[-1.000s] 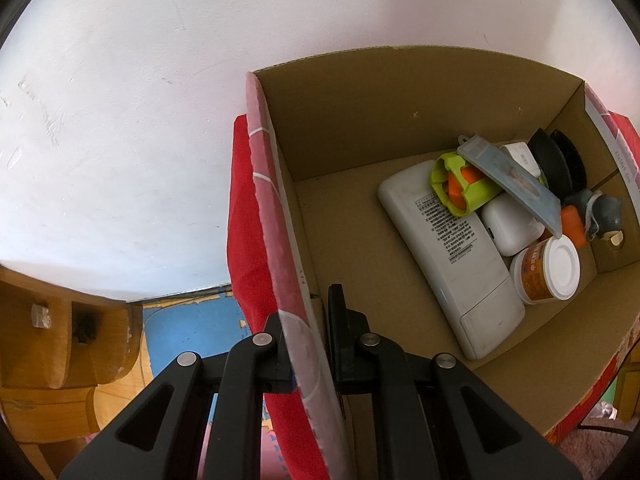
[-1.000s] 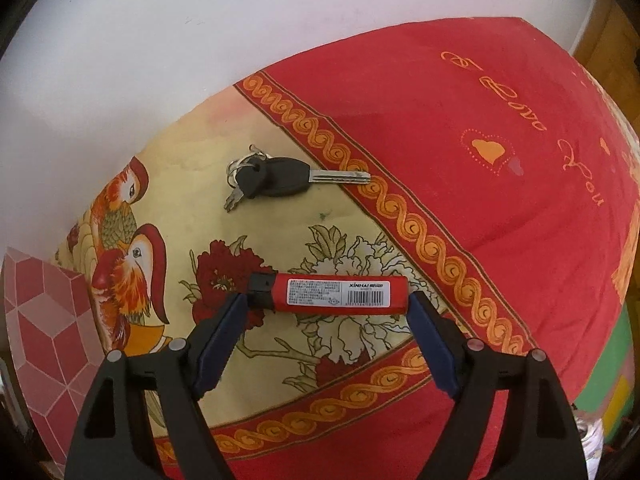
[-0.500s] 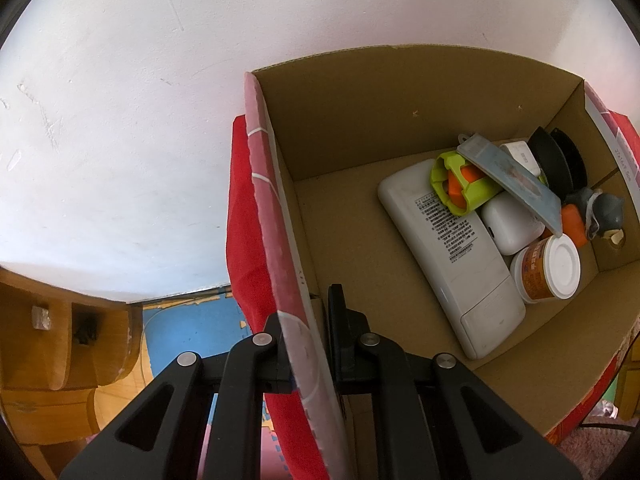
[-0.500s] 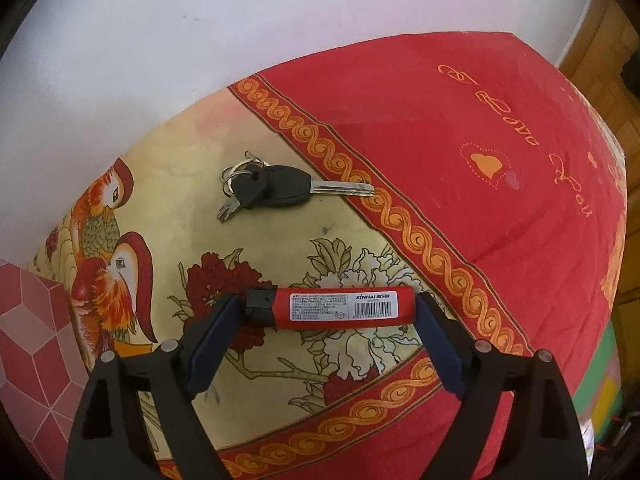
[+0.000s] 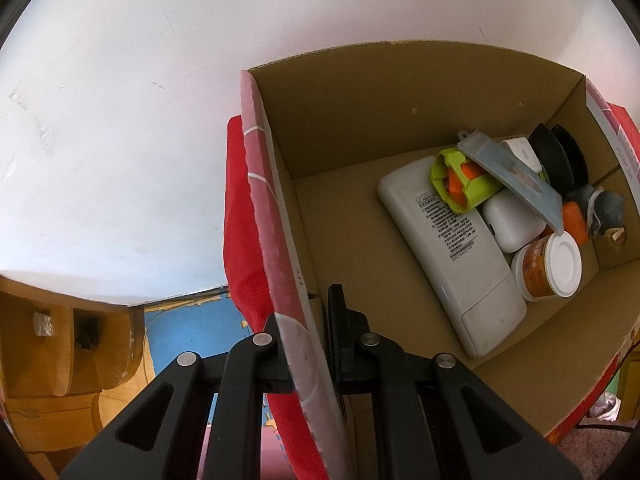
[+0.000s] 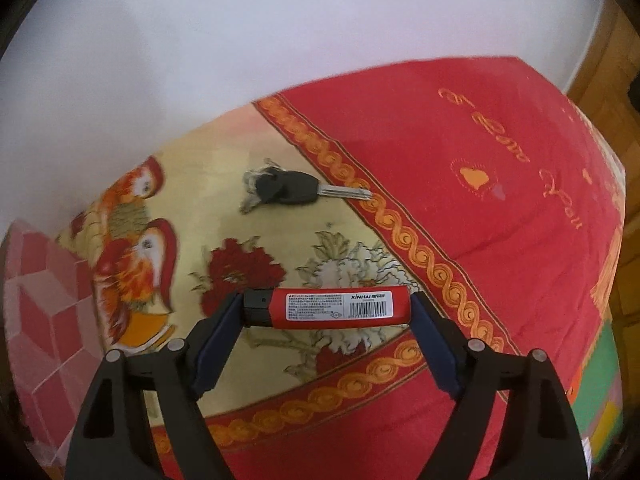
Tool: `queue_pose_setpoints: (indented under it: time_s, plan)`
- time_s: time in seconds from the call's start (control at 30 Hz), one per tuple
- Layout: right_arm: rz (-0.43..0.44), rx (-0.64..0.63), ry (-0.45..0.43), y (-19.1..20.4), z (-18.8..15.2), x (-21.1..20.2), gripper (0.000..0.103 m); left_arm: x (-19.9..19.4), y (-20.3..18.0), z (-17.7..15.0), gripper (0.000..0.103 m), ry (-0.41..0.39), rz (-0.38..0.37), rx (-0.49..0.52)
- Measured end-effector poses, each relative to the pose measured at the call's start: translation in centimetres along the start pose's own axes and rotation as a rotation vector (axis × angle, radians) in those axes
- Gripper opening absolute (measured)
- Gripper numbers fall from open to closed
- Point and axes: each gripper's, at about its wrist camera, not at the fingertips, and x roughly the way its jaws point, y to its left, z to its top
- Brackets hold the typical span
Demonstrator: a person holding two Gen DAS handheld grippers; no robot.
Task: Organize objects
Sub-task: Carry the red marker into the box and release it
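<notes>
- Box (image 5: pixel 344 128) already holds a remote (image 5: pixel 452 248), a jar (image 5: pixel 548 268) and other small items; the left tool (image 5: pixel 310 344) is clamped shut on the box's near wall.
- The right tool (image 6: pixel 326 312) grips a red lighter (image 6: pixel 340 306) end to end, wide-spread, probably lifted off the red bedspread (image 6: pixel 500 208).
- Keys (image 6: pixel 292 192) lie beyond the lighter, not yet collected.

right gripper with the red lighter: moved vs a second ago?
Yes. The right gripper, holding the red lighter end to end, has lifted; the keys now sit lower and smaller in view.
</notes>
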Motion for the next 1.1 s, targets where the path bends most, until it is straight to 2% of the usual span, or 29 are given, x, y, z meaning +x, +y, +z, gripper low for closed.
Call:
queue_pose_setpoints:
  time_s: [0.2, 0.5, 0.63, 0.83, 1.1]
  plan:
    - [0.082, -0.105, -0.071, 2.1, 0.5, -4.8, 0.083, 0.0, -0.1, 0.1, 0.011, -0.002, 0.002, -0.001]
    - [0.280, -0.308, -0.154, 9.6, 1.1, -11.0, 0.083, 0.0, 0.0, 0.0, 0.011, -0.007, -0.002, -0.009]
    - [0.373, -0.414, -0.130, 14.0, 0.4, -12.0, 0.083, 0.0, 0.0, 0.0, 0.011, -0.007, -0.002, -0.010]
    - [0.438, -0.544, -0.064, 19.5, -1.1, -10.9, 0.083, -0.1, 0.0, 0.1, 0.011, -0.009, -0.001, -0.014]
    - [0.419, -0.630, 0.034, 24.2, -2.5, -7.8, 0.083, -0.2, 0.0, 0.2, 0.011, -0.011, -0.003, -0.018]
